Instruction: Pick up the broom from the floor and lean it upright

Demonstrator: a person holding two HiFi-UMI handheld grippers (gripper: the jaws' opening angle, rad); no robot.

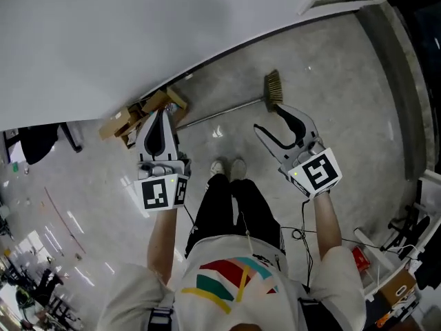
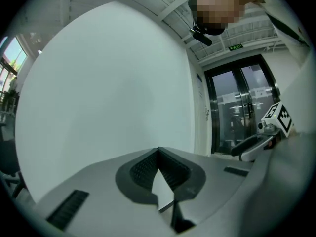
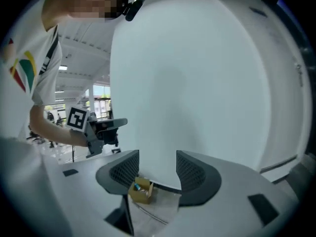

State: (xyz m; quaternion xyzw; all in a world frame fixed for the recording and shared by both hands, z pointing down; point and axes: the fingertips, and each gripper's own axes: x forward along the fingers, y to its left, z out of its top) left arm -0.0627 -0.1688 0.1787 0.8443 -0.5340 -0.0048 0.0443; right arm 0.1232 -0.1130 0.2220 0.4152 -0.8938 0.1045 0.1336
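**Broom [image 1: 273,92] flat on the floor, both grippers clear of it**

The broom lies on the grey polished floor [image 1: 337,74] in front of the person's shoes [image 1: 228,167]. Its thin metal handle runs from the bristle head at the right towards a cardboard box [image 1: 141,114] at the foot of the white wall [image 1: 138,33]. The handle end reaches close to the box; whether the two touch cannot be told.

In the head view the left gripper [image 1: 160,114] is held out over the box. Its own view shows the left gripper's jaws [image 2: 158,153] closed tip to tip with nothing between them, facing the bare wall, with dark glass doors [image 2: 242,112] off to the right.

The right gripper [image 1: 268,118] is held out near the bristle head but apart from it. Its jaws stand wide open and hold nothing. In the right gripper view [image 3: 158,166] the gap between the two ribbed pads frames the wall. Low in that gap the cardboard box [image 3: 140,190] sits well beyond the jaws, untouched. The left gripper [image 3: 106,127], with its marker cube, shows at that view's left.
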